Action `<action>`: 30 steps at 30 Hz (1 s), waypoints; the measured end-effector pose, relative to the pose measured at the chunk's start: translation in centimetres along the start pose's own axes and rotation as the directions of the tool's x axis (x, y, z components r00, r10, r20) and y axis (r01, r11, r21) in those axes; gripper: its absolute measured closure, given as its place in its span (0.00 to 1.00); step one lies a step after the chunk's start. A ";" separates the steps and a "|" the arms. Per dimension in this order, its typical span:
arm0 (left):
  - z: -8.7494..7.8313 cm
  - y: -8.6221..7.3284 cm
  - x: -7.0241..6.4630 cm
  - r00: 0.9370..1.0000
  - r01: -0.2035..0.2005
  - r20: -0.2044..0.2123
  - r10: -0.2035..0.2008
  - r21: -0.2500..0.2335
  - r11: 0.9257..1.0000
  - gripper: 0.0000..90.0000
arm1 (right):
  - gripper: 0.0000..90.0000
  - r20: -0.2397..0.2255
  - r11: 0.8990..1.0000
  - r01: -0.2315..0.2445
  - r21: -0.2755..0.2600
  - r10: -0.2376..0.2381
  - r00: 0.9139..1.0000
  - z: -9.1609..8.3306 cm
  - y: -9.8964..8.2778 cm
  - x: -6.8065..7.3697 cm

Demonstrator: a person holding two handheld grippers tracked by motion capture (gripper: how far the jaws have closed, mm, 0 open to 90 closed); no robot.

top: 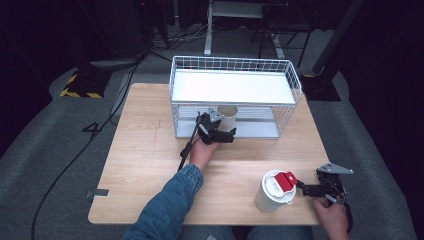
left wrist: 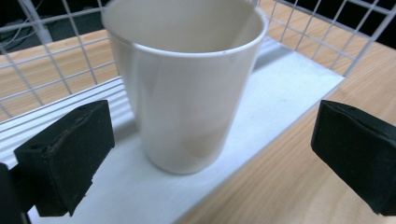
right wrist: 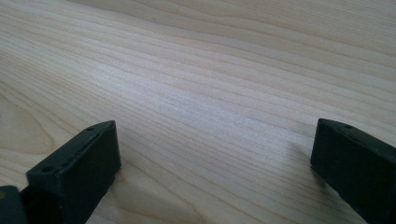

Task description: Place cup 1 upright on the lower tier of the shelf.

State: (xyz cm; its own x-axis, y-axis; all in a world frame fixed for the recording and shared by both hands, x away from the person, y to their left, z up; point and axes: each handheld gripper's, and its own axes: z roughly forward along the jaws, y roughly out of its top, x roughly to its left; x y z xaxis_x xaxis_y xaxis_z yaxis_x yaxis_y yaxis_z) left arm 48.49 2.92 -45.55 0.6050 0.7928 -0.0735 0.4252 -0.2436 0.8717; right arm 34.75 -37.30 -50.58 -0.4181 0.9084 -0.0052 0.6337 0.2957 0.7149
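Cup [left wrist: 187, 88] placement on the rack's lower shelf looks like the step in hand, and the release seems done.

Nearest, at the table's [top: 150, 165] near right corner, the right gripper [top: 311, 190] rests low with its jaws spread wide over bare wood, nothing between them. Just beside it to the left stands a lidded cup [top: 274, 191] with a red tab on top, touched by nothing that I can make out.

Farther in, toward the table's middle, the left gripper [top: 226, 135] sits at the open front of the wire rack [top: 235, 95]. Its jaws stand as wide as they go, one on each side of the cup and clear of its wall. The cup stands upright on the white lower shelf [left wrist: 289, 88], near that shelf's front edge.

To finish well, I would draw the left gripper straight back along its own line, jaws kept wide, so neither pad clips the cup or the rack's wires. Being light and close to the shelf's lip, the cup would probably tip at a small knock.
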 end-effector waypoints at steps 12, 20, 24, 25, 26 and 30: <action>-4.8 -0.2 -0.3 0.999 -0.032 0.016 0.033 -0.024 0.999 0.00 | 0.02 -0.002 1.000 -0.001 0.000 0.001 1.000 0.0 0.0 0.0; -7.6 -0.5 -0.5 0.998 -0.063 0.023 0.063 -0.007 0.998 0.00 | 0.02 -0.002 1.000 -0.001 0.000 0.001 1.000 0.0 0.0 0.0; -9.1 -0.7 -0.4 0.998 -0.065 0.027 0.065 0.003 0.998 0.00 | 0.02 -0.002 1.000 -0.001 0.000 0.001 1.000 0.0 0.0 0.0; -9.5 -0.7 -0.4 0.998 -0.060 0.031 0.059 0.009 0.998 0.00 | 0.02 -0.002 1.000 -0.001 0.000 0.001 1.000 0.0 0.0 0.0; -9.8 -0.7 -0.3 0.997 -0.064 0.032 0.064 0.006 0.998 0.01 | 0.02 -0.002 1.000 -0.001 0.000 0.001 1.000 0.0 0.0 0.0; -11.3 -0.9 -0.2 0.997 -0.073 0.016 0.073 0.000 0.997 0.01 | 0.02 -0.002 1.000 -0.001 0.000 0.001 1.000 0.0 0.0 0.0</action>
State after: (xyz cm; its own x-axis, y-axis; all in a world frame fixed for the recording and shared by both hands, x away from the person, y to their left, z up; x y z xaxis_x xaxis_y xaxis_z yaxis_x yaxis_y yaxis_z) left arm 40.42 9.28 -40.84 0.6452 0.7639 -0.0172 0.3799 -0.3012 0.8746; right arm 34.79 -37.26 -50.57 -0.4188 0.9081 -0.0025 0.6342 0.2945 0.7148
